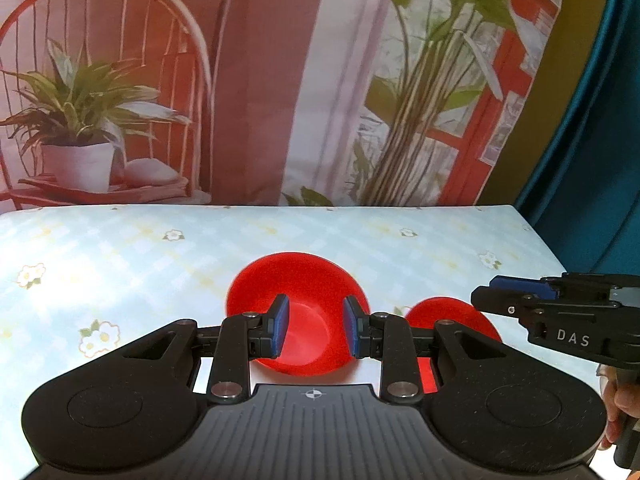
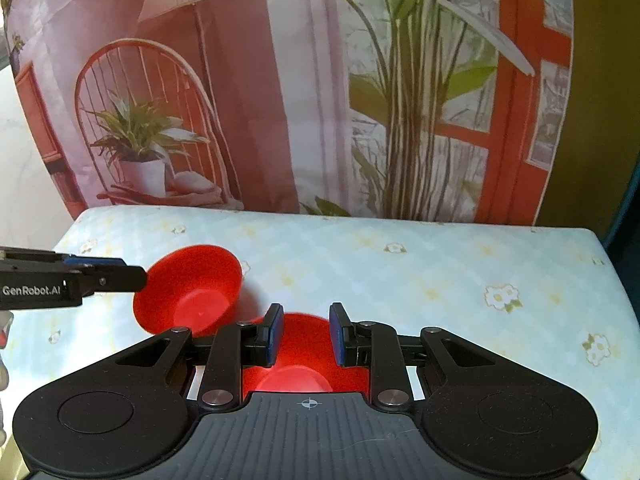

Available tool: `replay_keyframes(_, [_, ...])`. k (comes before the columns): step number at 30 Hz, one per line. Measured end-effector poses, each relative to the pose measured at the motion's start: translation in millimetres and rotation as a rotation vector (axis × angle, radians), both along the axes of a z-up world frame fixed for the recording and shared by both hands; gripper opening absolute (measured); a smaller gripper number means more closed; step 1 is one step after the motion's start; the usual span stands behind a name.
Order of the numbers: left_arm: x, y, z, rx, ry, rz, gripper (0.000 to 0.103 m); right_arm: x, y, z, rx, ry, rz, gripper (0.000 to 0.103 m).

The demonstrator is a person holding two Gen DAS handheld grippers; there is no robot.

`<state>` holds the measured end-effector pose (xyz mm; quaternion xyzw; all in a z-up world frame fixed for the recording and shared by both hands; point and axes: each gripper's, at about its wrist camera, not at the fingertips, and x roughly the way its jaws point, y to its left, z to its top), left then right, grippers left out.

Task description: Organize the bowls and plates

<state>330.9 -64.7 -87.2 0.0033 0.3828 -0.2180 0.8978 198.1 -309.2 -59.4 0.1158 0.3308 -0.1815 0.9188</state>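
Two red bowls stand upright, side by side, on the table. In the left wrist view the left bowl (image 1: 296,276) shows through the gap of my left gripper (image 1: 316,326). That gripper hovers over it, partly open, with nothing pressed between the blue pads. The right bowl (image 1: 440,316) lies under the tip of my right gripper (image 1: 480,296). In the right wrist view my right gripper (image 2: 305,332) is also partly open above the right bowl (image 2: 304,340), whose near half its body hides. My left gripper (image 2: 138,276) reaches in from the left, its tip at the rim of the left bowl (image 2: 192,280).
The table wears a pale blue flowered cloth (image 1: 120,260), with its right edge near the right bowl. A printed backdrop (image 1: 260,80) of a chair and plants hangs behind the far edge. A teal curtain (image 1: 600,160) is at the right. A hand (image 1: 620,404) holds the right gripper.
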Motion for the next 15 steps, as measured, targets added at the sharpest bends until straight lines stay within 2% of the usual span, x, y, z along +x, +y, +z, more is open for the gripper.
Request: replay_keyframes(15, [17, 20, -15, -0.018, 0.033, 0.044, 0.031, 30, 3, -11, -0.004, 0.034, 0.028, 0.023])
